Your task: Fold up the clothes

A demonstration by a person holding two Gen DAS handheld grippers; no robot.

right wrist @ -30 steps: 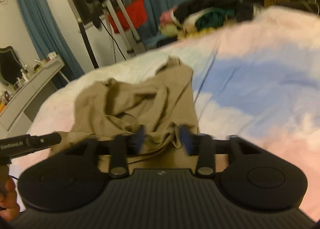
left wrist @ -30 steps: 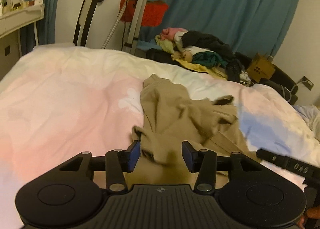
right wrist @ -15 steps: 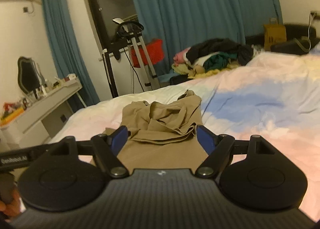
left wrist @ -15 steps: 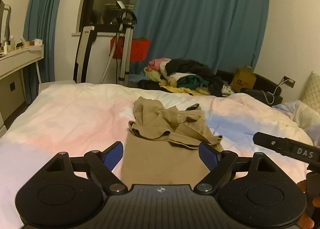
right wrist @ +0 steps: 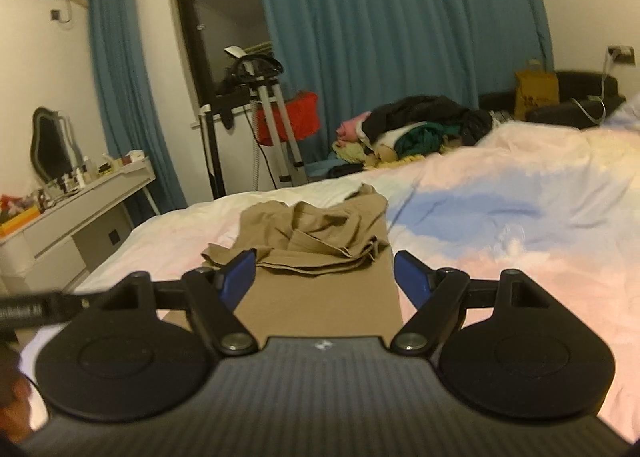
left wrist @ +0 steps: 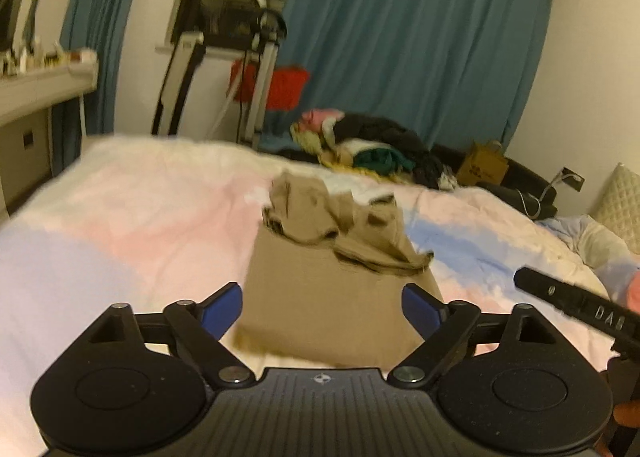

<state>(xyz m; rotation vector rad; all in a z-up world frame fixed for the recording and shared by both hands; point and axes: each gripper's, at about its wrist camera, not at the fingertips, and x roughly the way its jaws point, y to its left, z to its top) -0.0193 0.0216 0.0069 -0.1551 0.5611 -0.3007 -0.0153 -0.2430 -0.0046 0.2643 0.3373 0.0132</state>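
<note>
Nearest the cameras, the left tool (left wrist: 322,307) and the right tool (right wrist: 324,275) each stand with blue-padded fingers spread wide apart and nothing between them, which looks like a release after laying cloth down. Just beyond both tools lies the tan cotton garment (left wrist: 332,289), its near part spread flat and smooth on the pink, white and blue quilted bed cover (left wrist: 132,225). The far part is heaped in loose folds on top (right wrist: 320,233), probably sleeves or a hem gathered inward so the piece keeps a narrow rectangle. The garment sits straight ahead of each tool, framed between the open fingers yet apart from them. Farther off, at the far side of the bed, a mixed pile of dark, pink and green clothes (right wrist: 416,129) awaits, likely unfolded, before the teal curtain (right wrist: 400,25).
</note>
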